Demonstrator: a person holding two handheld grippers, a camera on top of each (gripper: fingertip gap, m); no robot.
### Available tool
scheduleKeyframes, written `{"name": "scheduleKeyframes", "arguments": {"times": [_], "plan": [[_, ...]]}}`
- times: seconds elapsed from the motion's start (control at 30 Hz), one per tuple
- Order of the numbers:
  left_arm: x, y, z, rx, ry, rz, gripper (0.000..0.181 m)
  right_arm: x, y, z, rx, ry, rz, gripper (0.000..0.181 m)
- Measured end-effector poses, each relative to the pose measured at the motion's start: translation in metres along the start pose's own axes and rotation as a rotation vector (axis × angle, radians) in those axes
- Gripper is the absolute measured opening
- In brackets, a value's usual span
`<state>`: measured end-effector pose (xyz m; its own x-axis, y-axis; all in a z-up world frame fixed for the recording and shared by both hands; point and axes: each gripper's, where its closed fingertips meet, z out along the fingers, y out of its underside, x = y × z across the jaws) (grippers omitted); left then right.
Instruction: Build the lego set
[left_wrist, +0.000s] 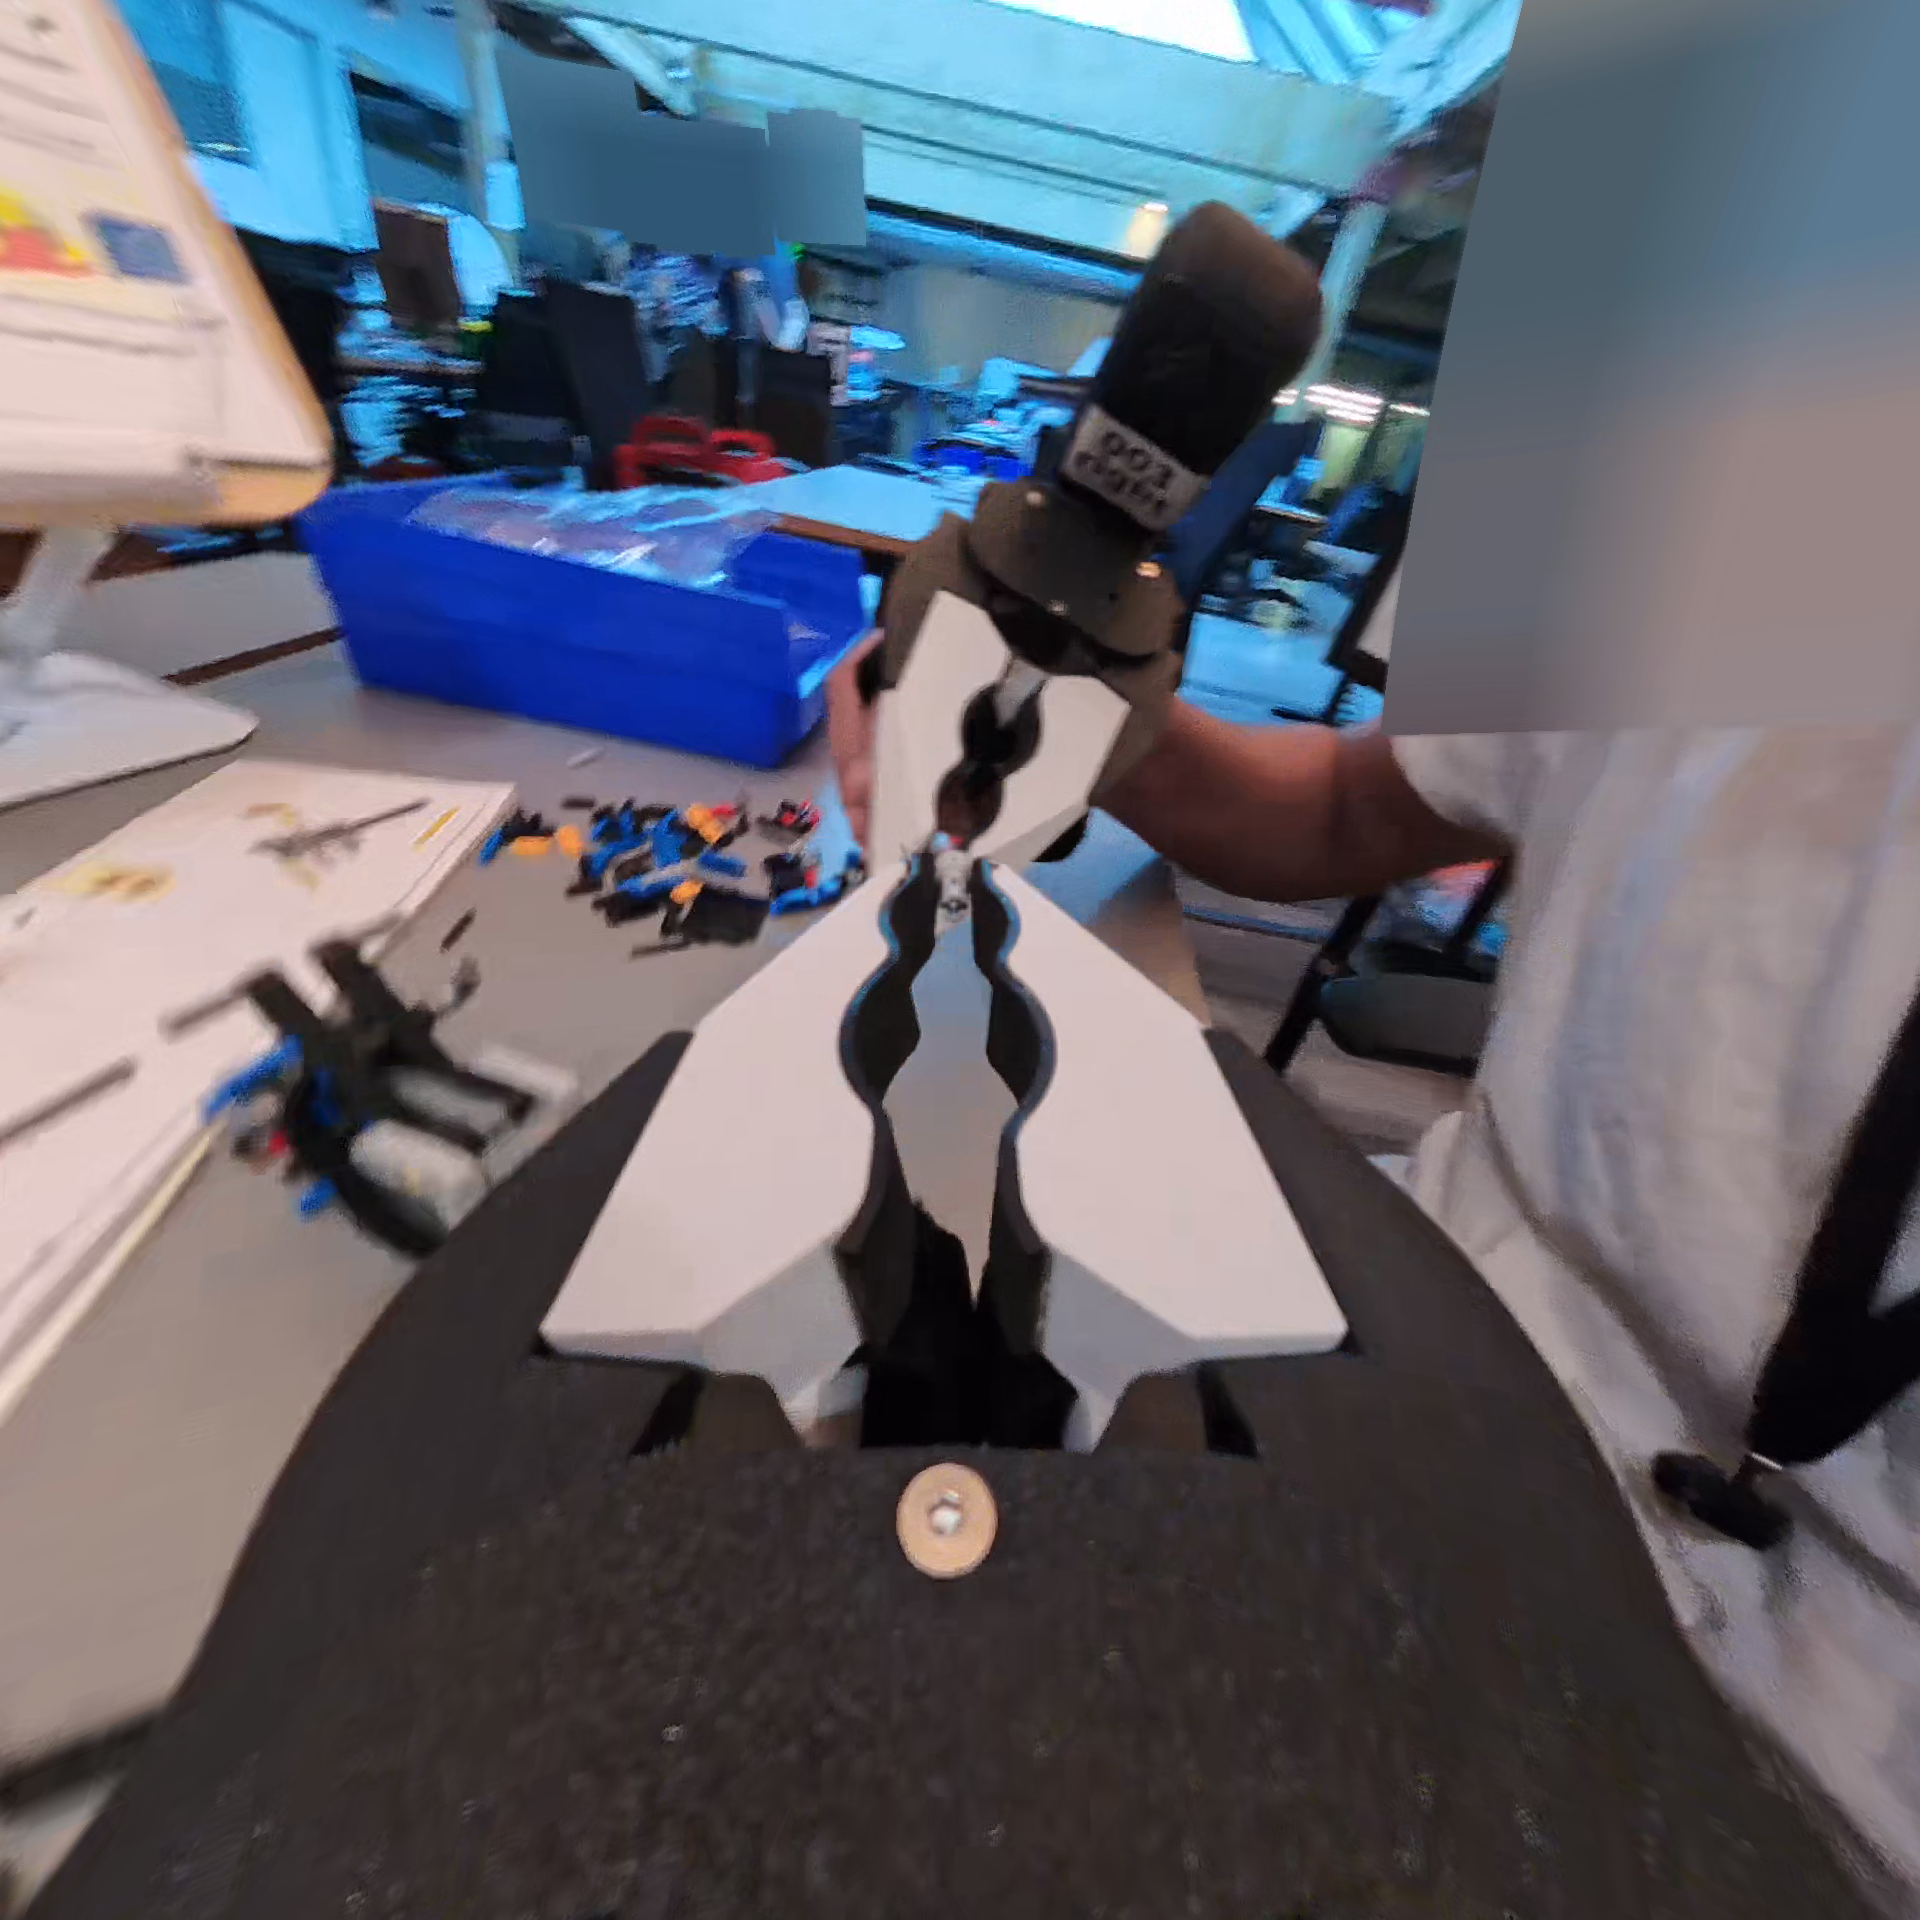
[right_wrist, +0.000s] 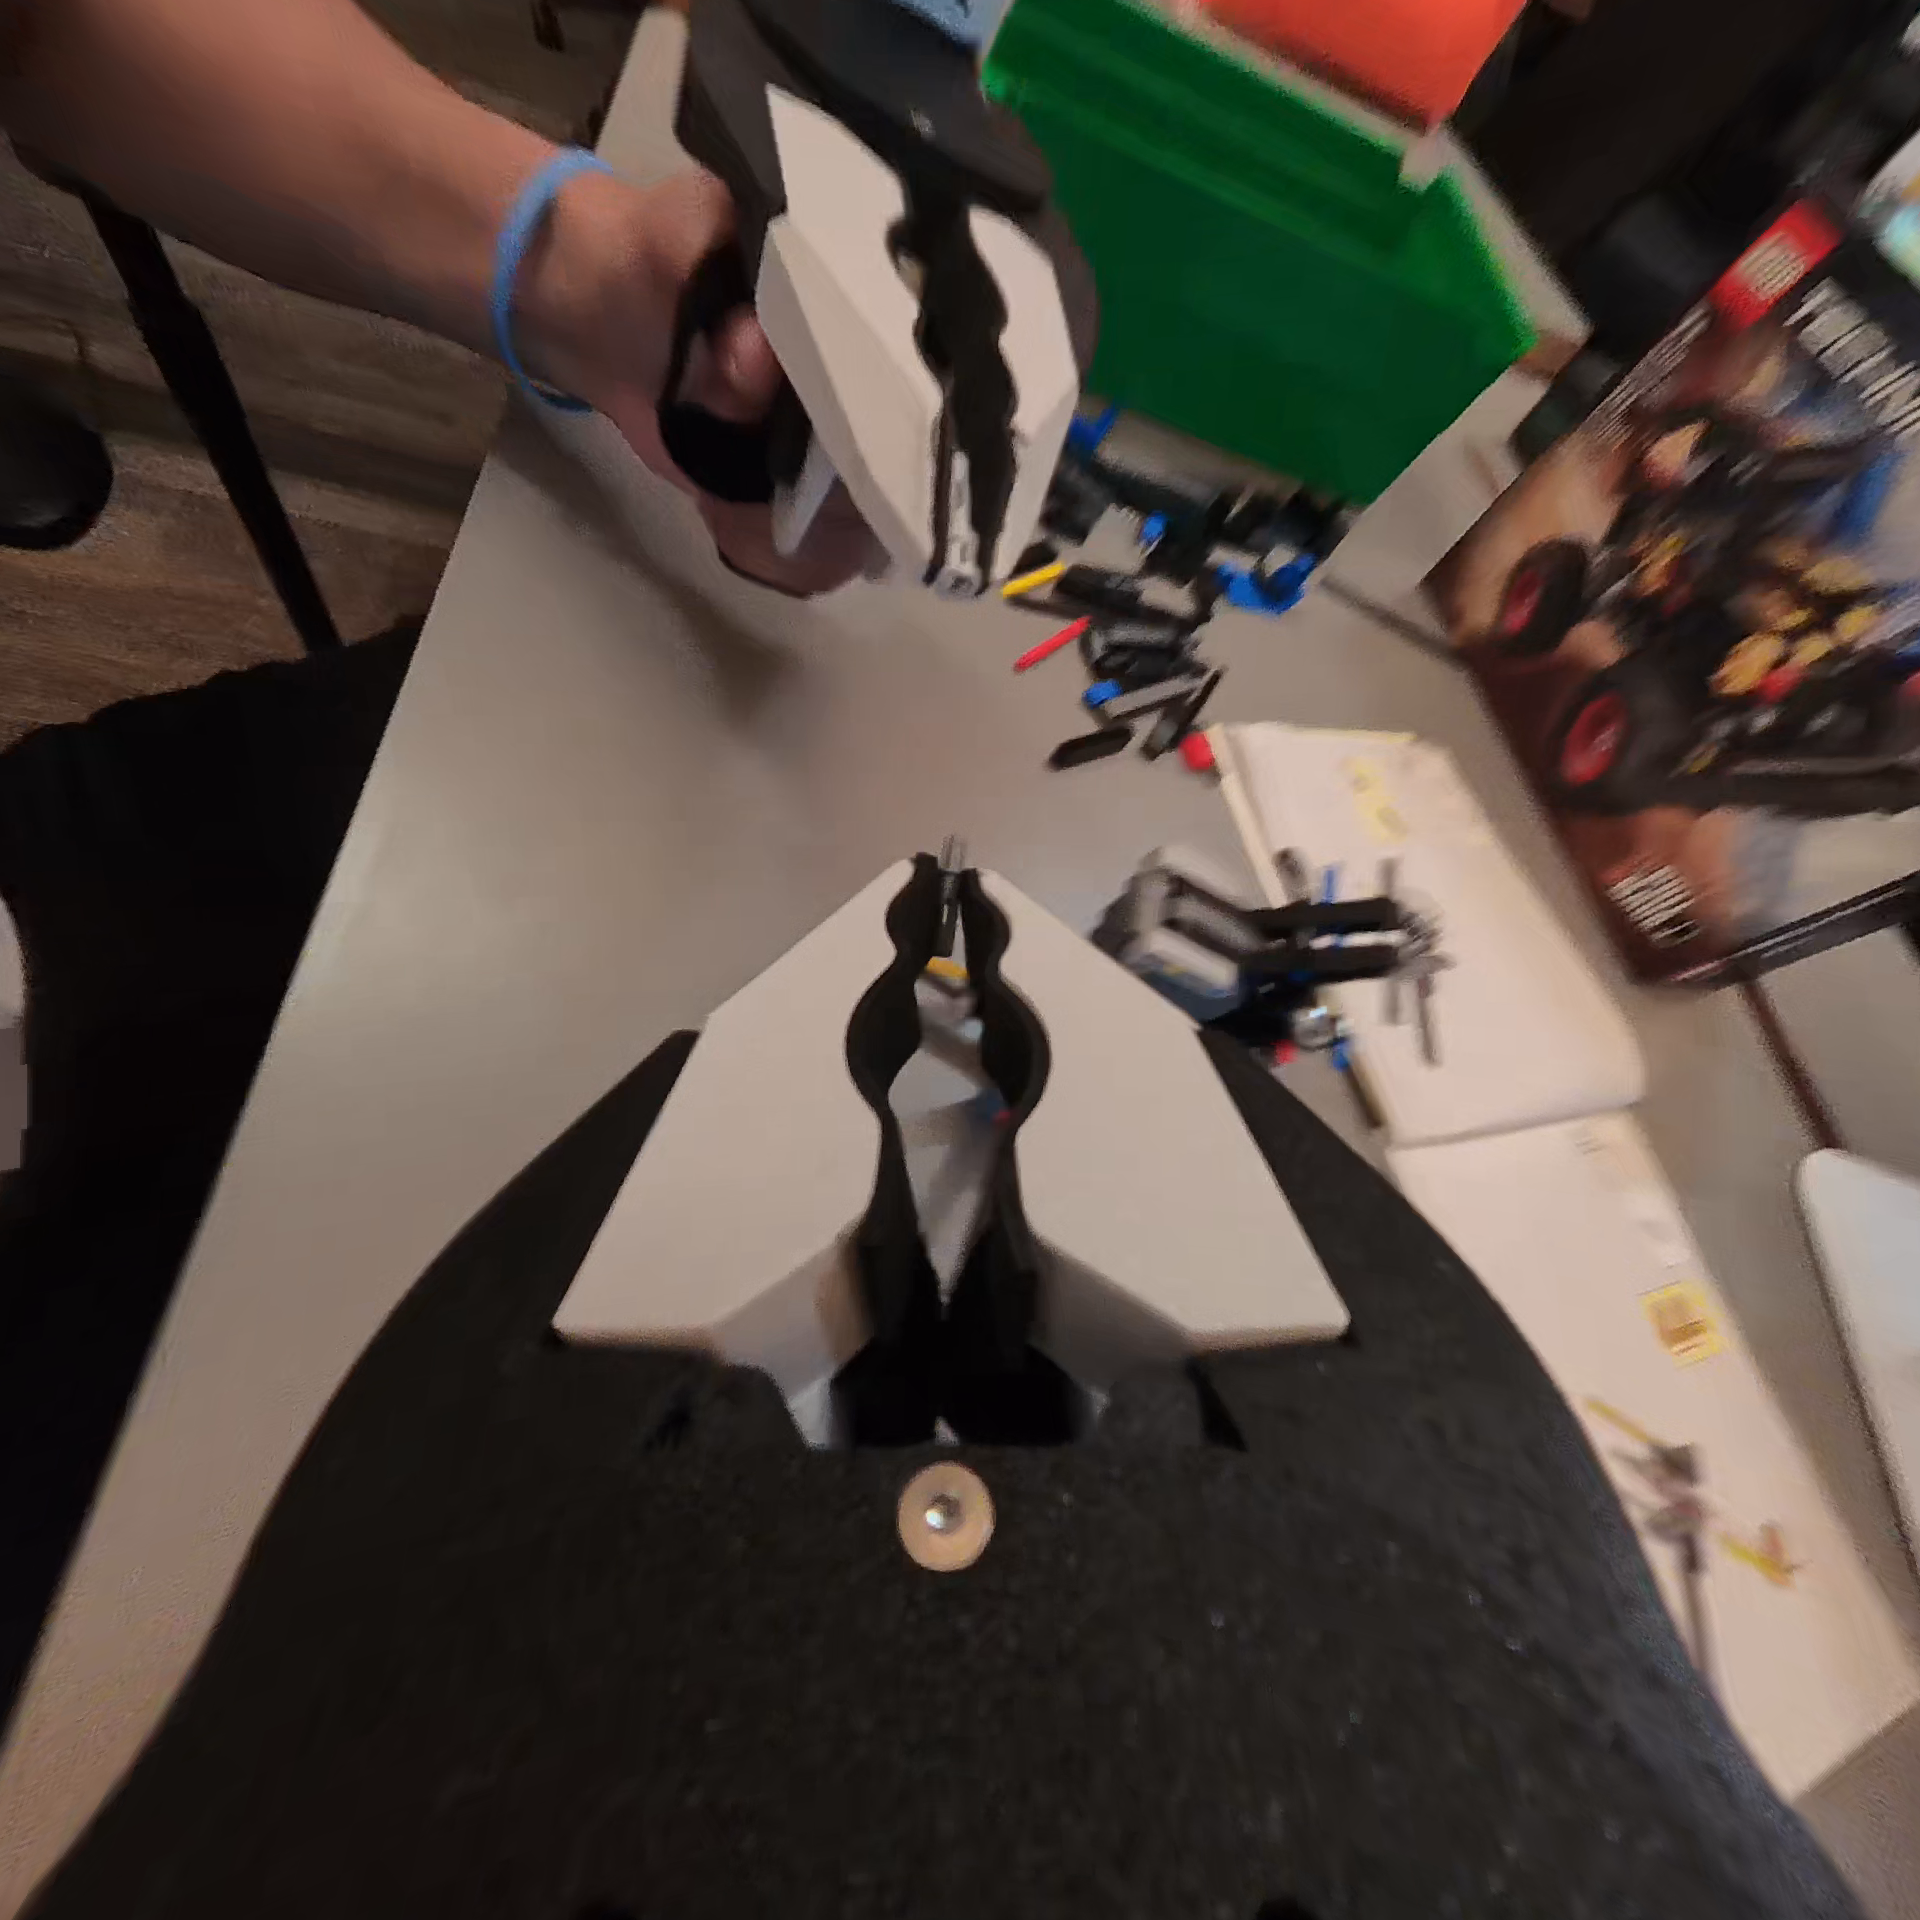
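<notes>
Tiny piece (left_wrist: 949, 881) in left jaws too small/blurry to ID; loose pile (left_wrist: 675, 862) smeared.

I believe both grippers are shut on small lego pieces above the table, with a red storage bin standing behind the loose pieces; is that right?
Not quite: the bin's colour is wrong. In the left wrist view the storage bin behind the loose pieces is blue. The rest holds: the left gripper and right gripper are each shut on a small lego piece above the table.

My left gripper (left_wrist: 948, 883) is raised over the table, fingers pinched nearly together on a small grey piece. My right gripper (right_wrist: 948, 868) meets it tip to tip, likewise clamped on a thin grey piece. A bare hand (right_wrist: 665, 343) grips the left handle.
</notes>
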<state>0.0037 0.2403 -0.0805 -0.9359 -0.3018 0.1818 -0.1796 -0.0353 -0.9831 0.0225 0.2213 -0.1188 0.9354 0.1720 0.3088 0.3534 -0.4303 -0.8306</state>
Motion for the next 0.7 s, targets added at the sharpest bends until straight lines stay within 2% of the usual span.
{"name": "scheduleKeyframes", "arguments": {"times": [0.1, 0.17, 0.23, 0.33, 0.4, 0.6, 0.7], "plan": [[-0.018, -0.019, 0.015, -0.033, 0.109, 0.042, 0.005, 0.03, -0.005, -0.008, 0.086, -0.036, 0.013, 0.003], [-0.03, -0.023, 0.02, -0.031, 0.135, 0.049, 0.005, 0.037, -0.005, -0.01, 0.179, -0.077, 0.08, 0.003], [-0.039, -0.017, 0.023, -0.022, 0.134, 0.038, 0.005, 0.034, -0.005, -0.014, 0.271, -0.104, 0.161, 0.003], [-0.04, -0.004, 0.023, -0.011, 0.153, -0.013, 0.005, 0.029, -0.002, -0.015, 0.305, -0.116, 0.218, 0.003], [-0.039, 0.005, 0.024, -0.043, 0.136, 0.03, 0.005, 0.028, -0.008, -0.013, 0.346, -0.153, 0.301, 0.003], [-0.042, 0.028, 0.025, -0.088, 0.141, -0.004, 0.005, 0.025, 0.003, 0.0, 0.286, -0.179, 0.36, 0.003], [-0.044, 0.028, 0.023, -0.078, 0.162, -0.042, 0.005, 0.027, 0.004, -0.001, 0.275, -0.17, 0.366, 0.003]]}}
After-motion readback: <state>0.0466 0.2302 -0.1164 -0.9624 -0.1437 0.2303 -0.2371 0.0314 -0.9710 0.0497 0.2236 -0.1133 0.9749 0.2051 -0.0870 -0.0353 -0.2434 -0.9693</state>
